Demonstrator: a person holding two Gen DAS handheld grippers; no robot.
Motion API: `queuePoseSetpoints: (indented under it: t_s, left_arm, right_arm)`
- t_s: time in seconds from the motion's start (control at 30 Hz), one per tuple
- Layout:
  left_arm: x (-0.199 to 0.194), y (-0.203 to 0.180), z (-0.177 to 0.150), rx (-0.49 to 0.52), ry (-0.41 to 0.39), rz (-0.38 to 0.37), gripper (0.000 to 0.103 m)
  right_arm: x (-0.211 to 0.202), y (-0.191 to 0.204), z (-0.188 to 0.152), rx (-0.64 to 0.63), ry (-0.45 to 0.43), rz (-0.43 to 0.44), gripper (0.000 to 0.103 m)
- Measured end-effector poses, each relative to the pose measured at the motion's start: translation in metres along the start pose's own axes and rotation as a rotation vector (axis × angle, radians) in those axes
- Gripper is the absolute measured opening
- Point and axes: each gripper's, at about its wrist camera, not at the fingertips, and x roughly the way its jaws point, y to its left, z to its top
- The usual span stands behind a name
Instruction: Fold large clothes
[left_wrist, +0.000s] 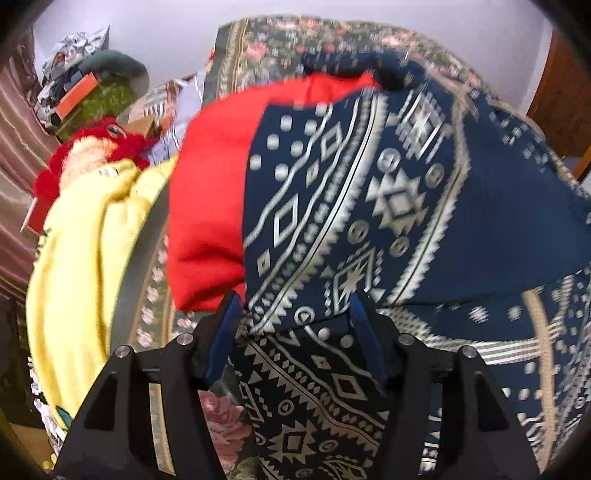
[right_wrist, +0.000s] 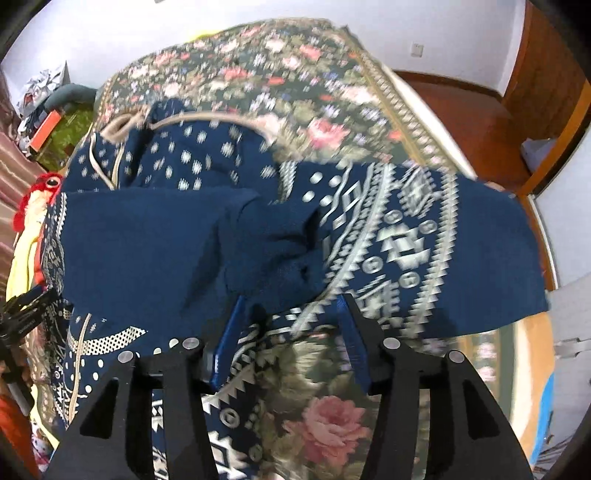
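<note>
The navy patterned garment lay heaped on the floral bedspread, partly doubled over itself, so the fold looked to be in its middle stage: 1 flap had been laid across and the cloth now needed re-gripping. The right gripper stood with its 2 blue-padded fingers moderately apart, straddling a hem of the garment without pressing it. The left gripper was likewise parted, the printed edge lying between its fingers; motion blur made it hard to say whether the cloth brushed a pad.

The next move probably called for both grippers to close on 2 matching points of the free edge, lift it taut and carry it across for a square fold.

The garment seemed a soft, limp knit, navy with cream geometric bands and dots, its reverse plain blue with a beige cord trim. Beside it sat a bright red fleecy piece and a pale yellow one, both bunched and thick-looking.
</note>
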Motion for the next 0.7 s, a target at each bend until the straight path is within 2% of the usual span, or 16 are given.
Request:
queuePoseSetpoints:
  t_s: [0.13,0.37,0.5,0.7]
  left_arm:
    - [-0.031,-0.01,0.015,0.003,-0.084,-0.02,0.06]
    - [-0.076,-0.049,0.041,0.001,-0.215,-0.136,0.063]
    - [-0.091,-0.071,0.046,0.027,-0.253,-0.192,0.064]
    - [-0.093,-0.094,0.036,0.073,-0.243,-0.229,0.065]
  right_arm:
    - [-0.028,-0.029,0.002,0.051,-0.065,-0.021,0.055]
    - [-0.051,-0.095,-0.001,0.192,-0.119,-0.079,0.055]
    - [-0.046,-0.139,-0.015,0.315,-0.108,-0.091,0.055]
    - [-0.019,-0.189,-0.041,0.502,-0.048,-0.021,0.055]
